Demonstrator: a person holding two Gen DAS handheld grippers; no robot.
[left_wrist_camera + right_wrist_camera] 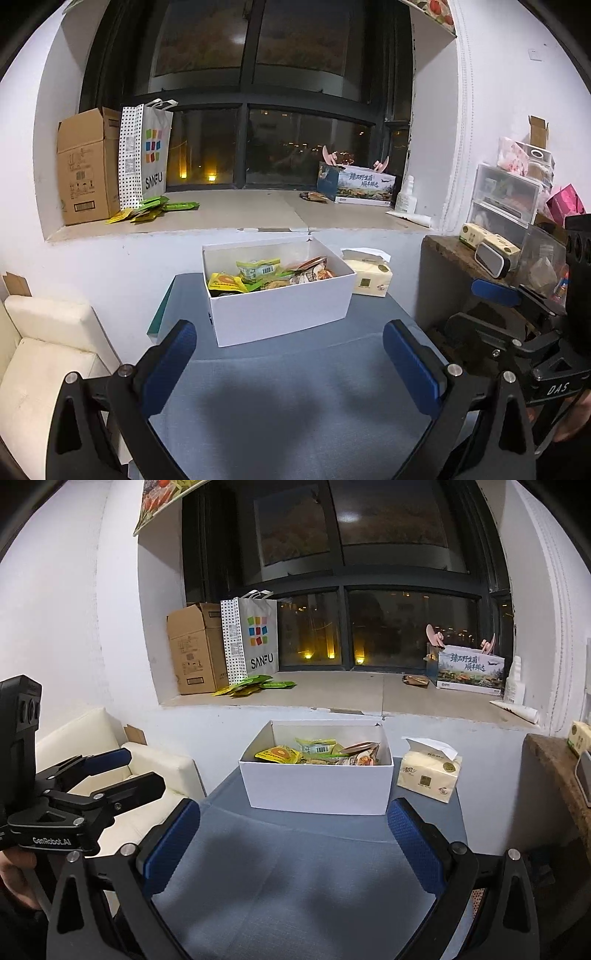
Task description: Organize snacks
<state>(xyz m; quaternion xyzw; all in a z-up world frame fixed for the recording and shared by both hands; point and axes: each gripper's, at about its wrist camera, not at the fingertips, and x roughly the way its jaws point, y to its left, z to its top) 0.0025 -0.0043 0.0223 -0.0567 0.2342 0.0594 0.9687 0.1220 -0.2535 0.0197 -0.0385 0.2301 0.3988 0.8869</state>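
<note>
Grippers both wide, nothing between the pads. I see the left gripper (290, 363) over the near edge of the table (295, 398), the right gripper (293, 843) beside it, same height, both facing the box (280, 306).

Box is white, lid off, sitting toward the table's far edge, near the middle. Snacks (258, 275) fill it in a loose heap: yellow and green packets on the left side, orange and brown ones on the right. I can't count them.

Tissue pack (428, 775) stands just right of the box near the far right corner; can't tell if they touch.

More packets (151, 208) lie on the sill (240, 210) behind the table, green and yellow, at its left end against the bag (146, 155) and carton (86, 166). One brown packet (314, 196) lies on the sill's right half, touching the printed box (356, 186).

From the right wrist camera I see a hand (16, 875) under the left gripper's handle.
</note>
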